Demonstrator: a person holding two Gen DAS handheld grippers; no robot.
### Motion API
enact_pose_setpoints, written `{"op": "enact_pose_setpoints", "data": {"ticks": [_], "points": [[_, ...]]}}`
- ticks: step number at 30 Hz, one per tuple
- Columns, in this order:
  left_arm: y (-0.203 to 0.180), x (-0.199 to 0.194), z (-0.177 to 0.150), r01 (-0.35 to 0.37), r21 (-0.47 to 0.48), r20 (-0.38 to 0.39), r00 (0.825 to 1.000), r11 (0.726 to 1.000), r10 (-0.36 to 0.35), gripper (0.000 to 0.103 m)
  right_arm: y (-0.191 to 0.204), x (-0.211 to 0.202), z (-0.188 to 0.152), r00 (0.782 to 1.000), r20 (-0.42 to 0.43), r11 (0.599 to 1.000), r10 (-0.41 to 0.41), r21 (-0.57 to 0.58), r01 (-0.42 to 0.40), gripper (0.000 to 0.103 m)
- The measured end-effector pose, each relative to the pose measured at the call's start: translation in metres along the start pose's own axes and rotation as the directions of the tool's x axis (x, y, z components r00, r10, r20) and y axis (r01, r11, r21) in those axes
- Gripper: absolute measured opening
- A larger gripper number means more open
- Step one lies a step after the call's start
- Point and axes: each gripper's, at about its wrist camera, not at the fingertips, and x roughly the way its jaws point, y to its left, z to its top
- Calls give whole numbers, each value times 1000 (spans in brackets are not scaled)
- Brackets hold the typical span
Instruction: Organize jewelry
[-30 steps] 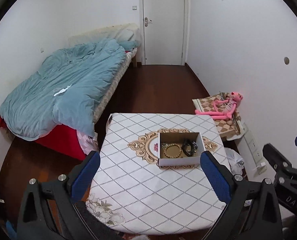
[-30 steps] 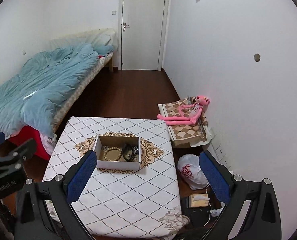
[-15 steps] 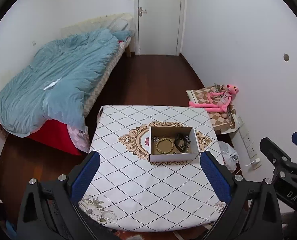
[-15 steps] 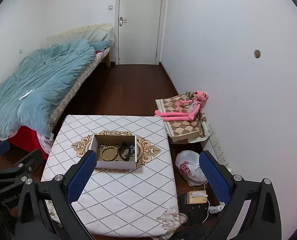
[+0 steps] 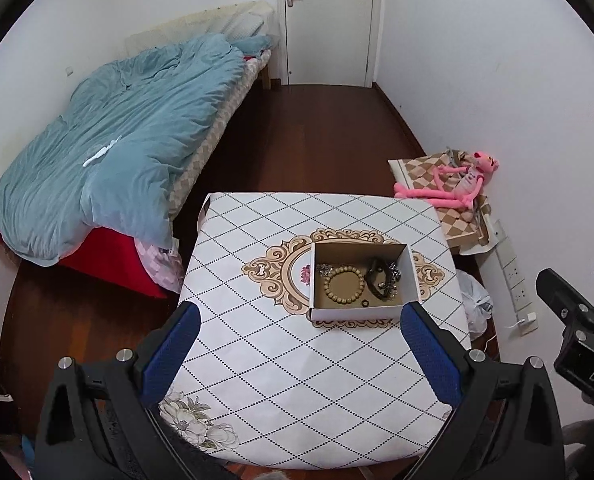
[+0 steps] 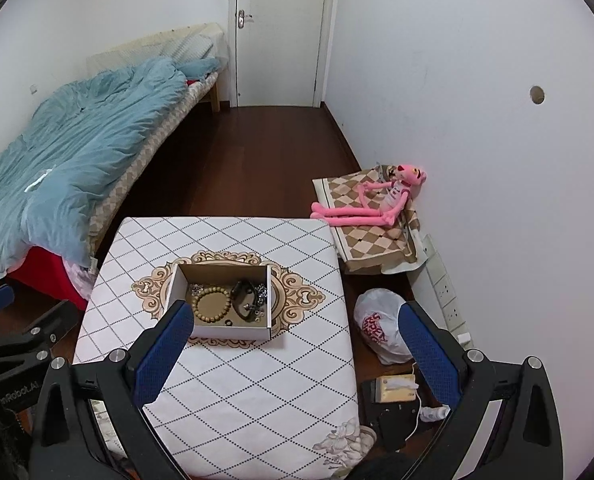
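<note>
Firstly, left wrist view: left gripper [image 5: 297,344], jaws wide, nothing btwn them, held above near part of desk [image 5: 257,360] w/ white diamond-pattern cloth. Cardboard box [image 5: 357,314] open-topped, on gold medallion at desk centre, just beyond right blue pad. Inside box: wooden bead bracelet [image 5: 344,284] at left, black bracelet [image 5: 379,280] at right, silver chain [image 5: 324,269] in back-left corner, small dark ring [image 5: 364,303] near front wall. Bed w/ blue duvet [image 5: 109,152] left of desk. Pink Panther plush [image 5: 457,184] on checkered cushion by right wall.

Right wrist view: right gripper [image 6: 295,346], jaws wide, empty, over desk [image 6: 237,380]. Box [image 6: 229,330] beyond left pad; bead bracelet [image 6: 212,305], black bracelet [image 6: 244,298] within. White plastic bag [image 6: 381,330] on floor, right of desk.
</note>
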Motion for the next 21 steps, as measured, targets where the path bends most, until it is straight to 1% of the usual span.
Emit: {"op": "enact_pose_setpoints", "data": {"ticks": [5, 11, 21], "points": [[1, 7, 1, -6, -6, -13, 1000, 1000, 6, 102, -1, 16, -3, 999, -41, 1000, 0, 5, 0, 103], [1, 11, 2, -7, -2, -19, 1000, 1000, 7, 102, -2, 26, -6, 998, -68, 1000, -1, 6, 1, 103], [2, 12, 0, -8, -5, -26, 1000, 1000, 8, 102, 3, 24, -6, 998, -63, 1000, 6, -7, -7, 103]]}}
